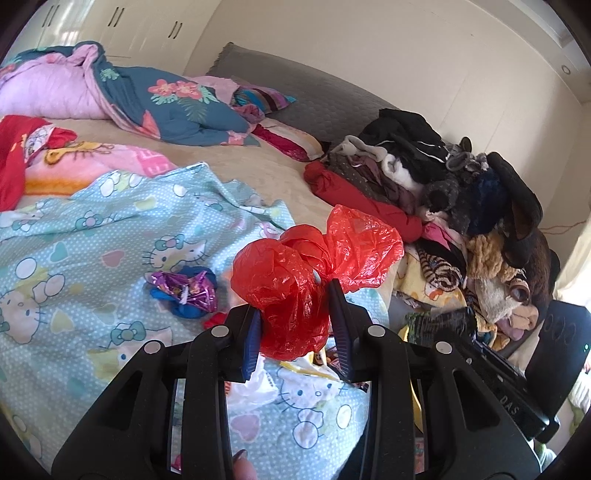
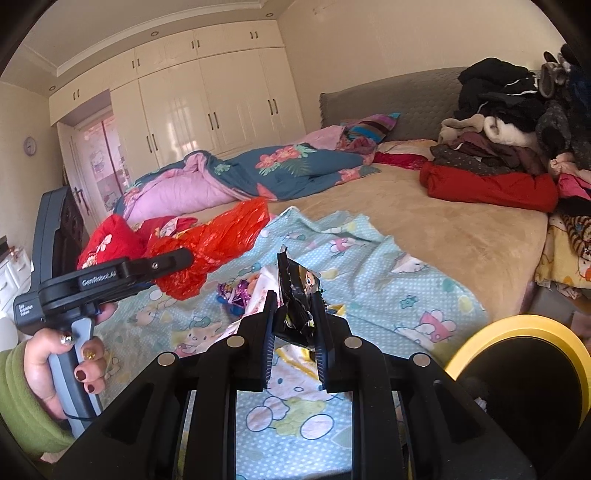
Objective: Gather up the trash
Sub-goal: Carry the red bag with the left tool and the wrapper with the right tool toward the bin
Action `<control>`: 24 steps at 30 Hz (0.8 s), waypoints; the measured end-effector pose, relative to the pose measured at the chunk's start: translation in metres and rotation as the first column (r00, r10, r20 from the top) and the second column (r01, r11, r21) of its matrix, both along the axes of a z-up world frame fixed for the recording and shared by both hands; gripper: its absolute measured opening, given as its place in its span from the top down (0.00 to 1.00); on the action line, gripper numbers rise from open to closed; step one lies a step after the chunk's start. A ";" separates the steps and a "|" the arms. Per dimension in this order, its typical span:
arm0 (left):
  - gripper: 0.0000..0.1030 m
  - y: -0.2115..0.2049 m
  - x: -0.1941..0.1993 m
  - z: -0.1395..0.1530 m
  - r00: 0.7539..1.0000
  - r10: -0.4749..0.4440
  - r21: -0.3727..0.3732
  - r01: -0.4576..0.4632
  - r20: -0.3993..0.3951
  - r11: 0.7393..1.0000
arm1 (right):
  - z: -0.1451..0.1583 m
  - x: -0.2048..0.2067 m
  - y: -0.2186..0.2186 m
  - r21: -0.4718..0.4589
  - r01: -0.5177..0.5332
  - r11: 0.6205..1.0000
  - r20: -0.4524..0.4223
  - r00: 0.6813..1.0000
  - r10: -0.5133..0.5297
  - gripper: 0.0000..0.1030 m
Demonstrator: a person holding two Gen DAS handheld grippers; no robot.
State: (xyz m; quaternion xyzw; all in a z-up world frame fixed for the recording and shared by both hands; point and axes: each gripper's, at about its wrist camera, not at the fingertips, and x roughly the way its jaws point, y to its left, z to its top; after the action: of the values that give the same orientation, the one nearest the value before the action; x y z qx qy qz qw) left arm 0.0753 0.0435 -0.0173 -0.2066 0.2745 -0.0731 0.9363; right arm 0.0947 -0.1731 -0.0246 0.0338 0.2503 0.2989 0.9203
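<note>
Both tongs pinch trash above the bed: left gripper (image 1: 295, 310) grips a red bag (image 1: 314, 266), right gripper (image 2: 295, 321) a black wrapper (image 2: 297, 295). Next, I'd say, the yellow-rimmed bin (image 2: 517, 325).

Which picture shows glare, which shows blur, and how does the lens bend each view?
Right wrist view: window light glares off the glossy wardrobe doors, the yellow-rimmed bin at the edge is soft, and the ceiling line bows. Left wrist view: the wardrobe is washed out, the red plastic bag is sharp, and dark corners ring the frame.
</note>
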 end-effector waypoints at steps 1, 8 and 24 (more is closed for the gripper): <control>0.75 -0.001 0.000 0.000 1.000 -0.003 0.003 0.003 0.001 1.000 | 0.001 0.000 -0.002 0.004 0.004 1.000 0.001 1.000 -0.004 0.83; 0.75 -0.015 -0.001 0.007 0.999 -0.032 0.024 0.031 0.012 0.999 | 0.006 0.001 -0.020 0.022 0.039 0.999 0.009 0.999 -0.039 0.83; 0.75 -0.043 -0.004 0.014 0.996 -0.085 0.073 0.083 0.022 0.994 | 0.011 0.002 -0.058 0.065 0.111 0.992 0.010 0.994 -0.111 0.83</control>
State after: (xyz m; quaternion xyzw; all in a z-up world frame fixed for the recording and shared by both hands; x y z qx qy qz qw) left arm 0.0713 0.0006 -0.0028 -0.1602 0.2738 -0.1049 0.9425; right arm 0.0970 -0.2306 -0.0136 0.0753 0.2322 0.2553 0.9355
